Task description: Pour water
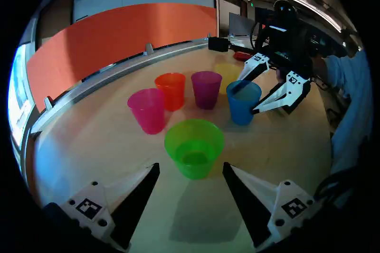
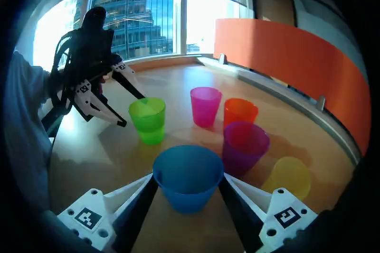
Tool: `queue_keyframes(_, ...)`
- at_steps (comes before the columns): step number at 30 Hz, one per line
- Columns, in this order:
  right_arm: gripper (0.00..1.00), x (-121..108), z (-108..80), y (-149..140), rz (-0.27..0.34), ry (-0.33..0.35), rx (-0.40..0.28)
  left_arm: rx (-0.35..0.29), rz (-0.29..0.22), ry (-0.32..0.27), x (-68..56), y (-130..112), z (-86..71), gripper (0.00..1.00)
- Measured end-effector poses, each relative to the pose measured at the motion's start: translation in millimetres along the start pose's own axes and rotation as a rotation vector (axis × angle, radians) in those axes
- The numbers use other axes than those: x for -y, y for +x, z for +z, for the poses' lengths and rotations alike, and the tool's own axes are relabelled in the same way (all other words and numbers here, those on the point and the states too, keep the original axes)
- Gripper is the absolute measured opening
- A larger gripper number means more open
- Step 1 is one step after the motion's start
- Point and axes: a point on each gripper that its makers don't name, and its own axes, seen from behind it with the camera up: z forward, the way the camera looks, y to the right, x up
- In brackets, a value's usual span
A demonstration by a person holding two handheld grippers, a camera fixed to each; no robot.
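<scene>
Right gripper: I read it spread apart, straddling the translucent blue plastic cup; left gripper: spread apart, facing translucent green plastic cup near the blue.

Wht/blk tongs, sq markers, grey sleeve

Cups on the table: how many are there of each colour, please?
green cup: 1
pink cup: 1
orange cup: 1
purple cup: 1
blue cup: 1
yellow cup: 1
Total: 6 cups
</scene>
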Motion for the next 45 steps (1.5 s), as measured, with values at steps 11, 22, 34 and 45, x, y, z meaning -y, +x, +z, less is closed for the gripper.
queue_keyframes(11, 0.91, 1, -3.1, -9, 0.0, 0.001, 0.02, -0.004, -0.001, -0.008, -3.3, 2, -1.7, 0.99)
queue_keyframes(22, 1.0, 0, -6.5, -12, -0.004, -0.008, 0.029, -0.005, -0.008, -0.016, -5.0, 2, -0.3, 0.99)
queue_keyframes(34, 1.0, -1, -32.7, -20, 0.006, -0.038, 0.025, -0.034, -0.029, 0.024, -0.8, -1, -14.4, 0.99)
queue_keyframes(45, 1.0, -4, -68.7, -30, 0.032, -0.1, 0.002, -0.137, -0.06, 0.113, 9.7, 15, -43.7, 0.99)
